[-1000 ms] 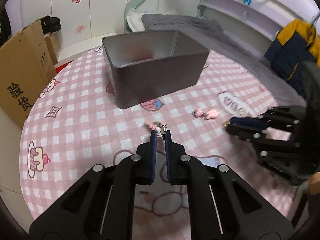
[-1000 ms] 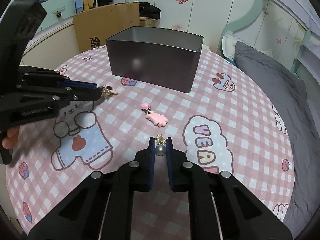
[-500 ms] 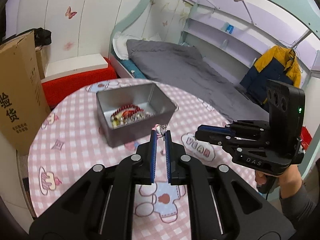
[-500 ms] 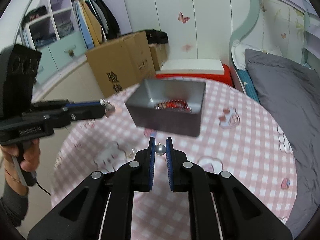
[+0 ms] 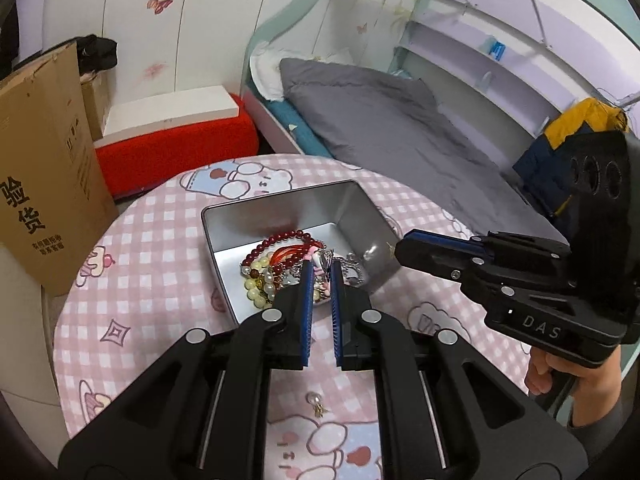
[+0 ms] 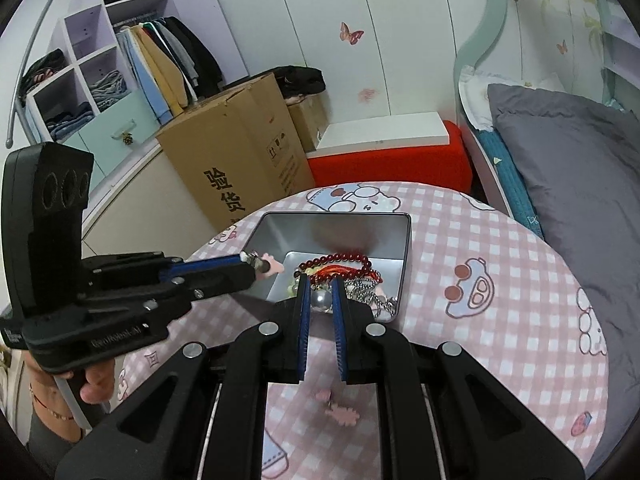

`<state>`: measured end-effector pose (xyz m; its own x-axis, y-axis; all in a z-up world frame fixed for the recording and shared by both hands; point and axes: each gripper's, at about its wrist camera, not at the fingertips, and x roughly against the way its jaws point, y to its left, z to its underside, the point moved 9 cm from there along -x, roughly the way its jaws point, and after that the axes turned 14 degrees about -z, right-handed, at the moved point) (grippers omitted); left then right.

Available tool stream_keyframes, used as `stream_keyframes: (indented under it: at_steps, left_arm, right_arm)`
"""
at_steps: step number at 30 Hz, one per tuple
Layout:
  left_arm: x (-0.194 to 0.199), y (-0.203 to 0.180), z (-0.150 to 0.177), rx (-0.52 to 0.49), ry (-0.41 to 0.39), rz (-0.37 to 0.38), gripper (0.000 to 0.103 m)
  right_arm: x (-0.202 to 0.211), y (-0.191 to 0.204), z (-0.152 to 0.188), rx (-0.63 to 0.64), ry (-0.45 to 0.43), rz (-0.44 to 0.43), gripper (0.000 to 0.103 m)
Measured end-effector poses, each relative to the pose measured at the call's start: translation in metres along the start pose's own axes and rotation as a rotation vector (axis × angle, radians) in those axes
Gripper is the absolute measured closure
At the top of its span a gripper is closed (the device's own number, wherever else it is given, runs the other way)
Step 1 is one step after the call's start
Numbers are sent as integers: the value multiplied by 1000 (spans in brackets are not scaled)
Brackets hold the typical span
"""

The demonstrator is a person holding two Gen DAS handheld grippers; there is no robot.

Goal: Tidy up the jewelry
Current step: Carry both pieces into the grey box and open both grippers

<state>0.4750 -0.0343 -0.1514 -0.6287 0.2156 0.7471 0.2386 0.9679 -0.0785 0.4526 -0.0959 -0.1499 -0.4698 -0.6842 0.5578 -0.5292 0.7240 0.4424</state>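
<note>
The left tool point(image 5: 321, 267) hides part of the jewelry point(image 5: 280, 264) in the tin point(image 5: 280, 204)

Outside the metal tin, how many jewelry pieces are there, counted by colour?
Pink charm: 2 (left gripper holds one, one lies on the tablecloth).
Pearl piece: 2 (right gripper holds one, one lies on the tablecloth).
Total: 4.

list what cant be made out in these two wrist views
- Left wrist view: the piece held by the left claw is too small to identify against the jewelry in the tin.
- Right wrist view: the right claw hides part of the tin's jewelry pile.
- The pink charm on the table is partly hidden.
</note>
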Motion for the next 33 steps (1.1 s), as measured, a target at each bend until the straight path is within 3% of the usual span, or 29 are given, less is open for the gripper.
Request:
stream_keyframes:
  at_steps: [7,11,20,26,33]
  left_arm:
    - [-22,0,6,-24,30,-45,95]
    - [-24,2,4,-38,5,-94,94]
    - [-22,2,4,-43,4,-114,94]
    - [-14,0,6,-57,-9,-132,94]
    - [14,-3,12,-86,-78,-186,94]
  right_arm:
    - [-18,-13,4,-16,31,21,94]
    - [-25,-16,6,-20,44,24,94]
    - [-29,-19,8,-35,51,24,94]
    - [-27,-20,6,-52,40,17,92]
    - [-4,-18,5,-63,1,14,86]
